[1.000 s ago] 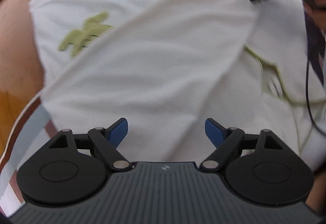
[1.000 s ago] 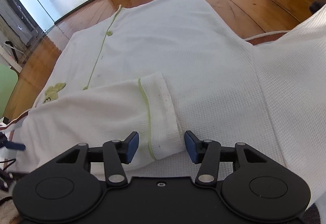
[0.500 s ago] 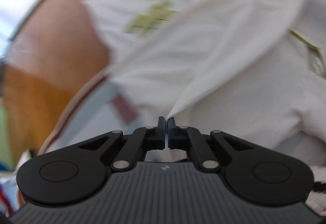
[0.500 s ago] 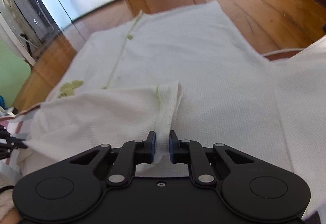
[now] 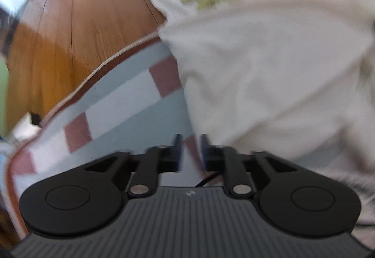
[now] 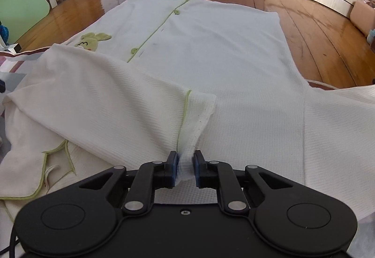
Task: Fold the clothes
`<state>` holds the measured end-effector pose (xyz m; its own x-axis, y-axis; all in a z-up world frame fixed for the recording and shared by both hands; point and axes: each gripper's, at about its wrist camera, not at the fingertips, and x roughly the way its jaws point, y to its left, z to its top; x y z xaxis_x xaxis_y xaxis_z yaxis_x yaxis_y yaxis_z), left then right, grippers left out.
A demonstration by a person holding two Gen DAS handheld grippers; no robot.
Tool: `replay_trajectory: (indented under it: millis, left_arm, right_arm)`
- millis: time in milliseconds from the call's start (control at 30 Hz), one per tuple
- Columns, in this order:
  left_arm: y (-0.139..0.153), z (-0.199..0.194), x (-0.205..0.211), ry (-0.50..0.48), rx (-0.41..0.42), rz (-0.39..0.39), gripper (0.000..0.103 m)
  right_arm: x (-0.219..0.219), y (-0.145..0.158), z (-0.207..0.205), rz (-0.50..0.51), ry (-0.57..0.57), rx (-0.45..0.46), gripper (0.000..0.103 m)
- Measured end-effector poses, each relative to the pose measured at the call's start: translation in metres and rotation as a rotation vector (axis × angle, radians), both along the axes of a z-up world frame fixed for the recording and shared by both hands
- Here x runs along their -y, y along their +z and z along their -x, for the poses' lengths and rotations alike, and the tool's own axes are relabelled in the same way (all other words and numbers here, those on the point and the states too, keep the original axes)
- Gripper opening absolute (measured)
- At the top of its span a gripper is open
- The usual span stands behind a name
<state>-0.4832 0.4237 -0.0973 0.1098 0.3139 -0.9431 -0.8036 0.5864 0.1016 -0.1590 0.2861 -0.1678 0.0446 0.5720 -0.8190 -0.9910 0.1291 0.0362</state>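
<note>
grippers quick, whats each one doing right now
Left tool: slightly open, nothing between the fingers.
Right tool: shut on the sleeve cuff.

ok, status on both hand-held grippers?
Right hand-held gripper shut on cuff. Left hand-held gripper slightly apart, nothing between, blurred. Garment flat. Nothing in the way.

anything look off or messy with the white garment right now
Nothing damaged or spilled. The white waffle-knit garment with green piping lies mostly flat; its sleeve cuff is bunched and pulled up, pinched in the right gripper. The left gripper, blurred, looks slightly parted with no cloth between its fingers.
</note>
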Motion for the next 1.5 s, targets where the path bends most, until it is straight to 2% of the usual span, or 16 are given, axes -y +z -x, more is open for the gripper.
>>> replay_trajectory:
  millis: [33,267,367,500,567,633,767,867,933,1000,1167,1200,1233,1300,1433,1500]
  left_arm:
    - [0.002,0.001,-0.008,0.039,0.05,0.005,0.053]
    - [-0.029,0.001,-0.07,0.201,0.263,-0.013,0.047]
    - [-0.05,-0.004,-0.089,0.211,0.238,-0.045,0.046]
    - [-0.069,-0.004,-0.104,0.179,0.285,0.019,0.053]
    - [-0.073,-0.004,-0.103,0.171,0.302,0.021,0.049]
    - [-0.072,-0.005,-0.1,0.165,0.291,-0.004,0.004]
    - [-0.064,0.011,-0.097,0.281,0.329,-0.057,0.004]
    - [-0.069,0.014,-0.098,0.316,0.218,-0.108,0.001]
    - [-0.077,0.016,-0.101,0.33,0.132,-0.125,0.0]
    - [-0.075,0.026,-0.099,0.346,0.179,-0.107,0.0]
    - [-0.047,0.021,-0.081,0.281,0.295,-0.055,0.006]
    - [-0.043,0.013,-0.076,0.247,0.295,-0.042,0.015]
    - [-0.041,0.006,-0.073,0.232,0.291,-0.018,0.037]
    - [-0.042,-0.009,-0.068,0.206,0.277,0.036,0.054]
    - [-0.055,-0.036,-0.051,0.087,0.142,0.037,0.054]
    - [-0.055,-0.045,-0.053,0.14,0.035,-0.01,0.054]
  right_arm:
    - [0.0,0.0,0.0,0.0,0.0,0.004,0.02]
    - [-0.003,0.0,0.001,0.002,0.003,0.028,0.02]
    - [-0.004,0.0,0.0,0.002,0.002,0.031,0.02]
    - [-0.002,-0.001,-0.003,-0.001,-0.005,0.009,0.02]
    - [-0.002,-0.002,-0.003,0.001,-0.009,0.0,0.02]
    - [-0.003,-0.003,-0.004,0.004,-0.011,-0.004,0.02]
    - [-0.008,-0.001,-0.003,-0.002,-0.007,-0.03,0.02]
    - [-0.016,0.007,-0.002,-0.014,0.017,-0.079,0.013]
    - [-0.024,0.008,0.002,0.009,0.038,-0.026,0.007]
    - [-0.029,0.004,0.003,0.043,0.026,0.015,0.007]
    - [-0.025,-0.006,0.005,0.101,-0.027,0.106,0.005]
    - [-0.025,-0.007,0.008,0.119,-0.024,0.134,0.005]
    - [-0.026,-0.007,0.009,0.125,-0.02,0.145,0.005]
    - [-0.03,-0.004,0.007,0.127,-0.042,0.151,0.005]
    - [-0.026,0.005,0.002,0.115,-0.088,0.117,0.005]
    - [-0.024,0.001,-0.002,0.124,-0.092,0.112,0.007]
